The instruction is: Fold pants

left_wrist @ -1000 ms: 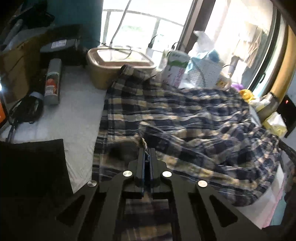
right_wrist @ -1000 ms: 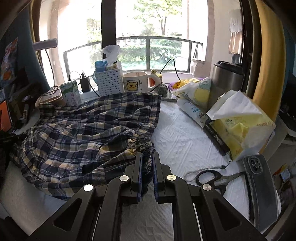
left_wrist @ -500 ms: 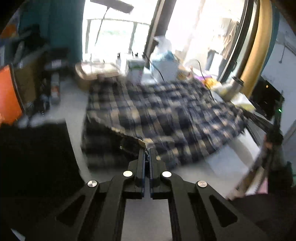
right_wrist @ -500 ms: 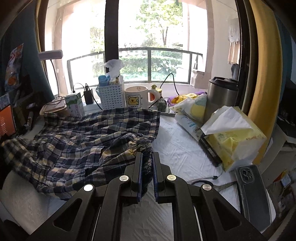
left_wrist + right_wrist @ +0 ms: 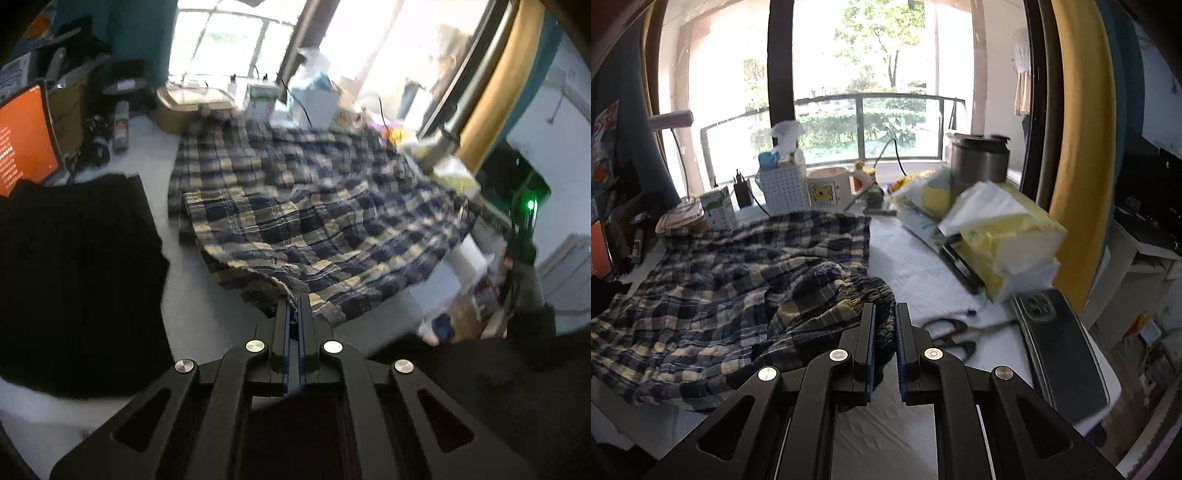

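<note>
Plaid pants spread ahead of the left gripper in its wrist view, whose jaws are clamped on a hem corner lifted off the white table. From the right wrist, the right gripper pinches the gathered elastic waistband directly before it, scissors lying just right. Judging by both held ends, a lengthwise fold is under way; next both should carry cloth across evenly.

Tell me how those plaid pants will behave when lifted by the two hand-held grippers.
The plaid pants are probably floppy: they sag in wrinkles between the right hand-held gripper and left hand-held gripper. Likely light, since thin pinched edges hold them.
</note>
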The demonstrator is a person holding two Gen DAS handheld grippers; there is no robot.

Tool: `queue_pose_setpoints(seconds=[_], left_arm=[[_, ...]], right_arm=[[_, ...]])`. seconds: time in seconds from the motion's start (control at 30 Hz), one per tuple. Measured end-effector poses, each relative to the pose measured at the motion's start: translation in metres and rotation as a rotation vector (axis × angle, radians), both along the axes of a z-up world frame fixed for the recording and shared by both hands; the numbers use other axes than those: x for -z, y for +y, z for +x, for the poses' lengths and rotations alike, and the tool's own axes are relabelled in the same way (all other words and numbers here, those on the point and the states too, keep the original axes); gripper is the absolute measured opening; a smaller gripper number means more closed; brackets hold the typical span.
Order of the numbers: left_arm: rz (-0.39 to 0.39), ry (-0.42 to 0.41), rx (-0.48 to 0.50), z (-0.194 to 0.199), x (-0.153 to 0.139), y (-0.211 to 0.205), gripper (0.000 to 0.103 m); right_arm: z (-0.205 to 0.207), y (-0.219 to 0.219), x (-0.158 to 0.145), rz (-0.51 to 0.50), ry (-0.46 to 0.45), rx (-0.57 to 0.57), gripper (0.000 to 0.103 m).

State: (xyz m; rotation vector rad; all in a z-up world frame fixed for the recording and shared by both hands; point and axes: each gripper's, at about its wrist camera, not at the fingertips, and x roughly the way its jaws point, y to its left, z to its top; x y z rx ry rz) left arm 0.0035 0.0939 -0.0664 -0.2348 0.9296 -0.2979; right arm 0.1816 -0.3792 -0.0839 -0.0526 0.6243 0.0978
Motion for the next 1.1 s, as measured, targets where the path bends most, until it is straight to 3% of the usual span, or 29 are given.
queue_pose_setpoints(seconds=[0.07, 0.3, 0.47, 0.5, 0.53, 0.6, 0.63, 0.77, 0.87, 0.97, 1.03, 1.1], left_arm=[[-0.042, 0.061, 0.014, -0.005, 0.015, -0.004, 0.002], [-0.007, 0.233, 0.057, -0.003, 0.058, -0.013, 0.002], [0.051, 0.213, 0.069, 0.0, 0.039, 0.007, 0.005], [0.058, 0.206, 0.069, -0.001, 0.035, 0.015, 0.011], [0.062, 0.2, 0.063, -0.001, 0.031, 0.022, 0.028], [0.078, 0.164, 0.038, -0.001, 0.021, 0.038, 0.053], [0.096, 0.124, 0.015, 0.004, 0.013, 0.042, 0.055], [0.073, 0.053, -0.064, 0.046, 0.013, 0.044, 0.055], [0.052, 0.085, -0.099, 0.089, 0.043, 0.035, 0.055], [0.138, 0.142, -0.135, 0.112, 0.072, 0.025, 0.055], [0.179, 0.095, -0.148, 0.112, 0.073, 0.02, 0.055], [0.192, 0.104, -0.153, 0.113, 0.073, 0.02, 0.055]], right_arm=[[-0.003, -0.003, 0.006, -0.009, 0.02, 0.006, 0.01], [-0.004, -0.013, 0.05, -0.037, 0.126, 0.044, 0.01], [-0.003, -0.023, 0.05, -0.029, 0.137, 0.044, 0.01], [-0.003, -0.024, 0.047, -0.028, 0.133, 0.037, 0.011], [-0.003, -0.025, 0.043, -0.034, 0.135, 0.023, 0.015], [-0.004, -0.026, 0.036, -0.083, 0.129, 0.034, 0.018], [-0.005, -0.027, 0.033, -0.11, 0.122, 0.053, 0.018], [-0.008, -0.04, 0.018, -0.097, 0.102, 0.09, 0.018], [-0.004, -0.039, 0.012, -0.089, 0.096, 0.084, 0.019], [0.004, -0.033, 0.012, -0.076, 0.1, 0.074, 0.019], [0.009, -0.027, 0.014, -0.065, 0.104, 0.068, 0.019], [0.014, -0.021, 0.017, -0.059, 0.112, 0.053, 0.019]])
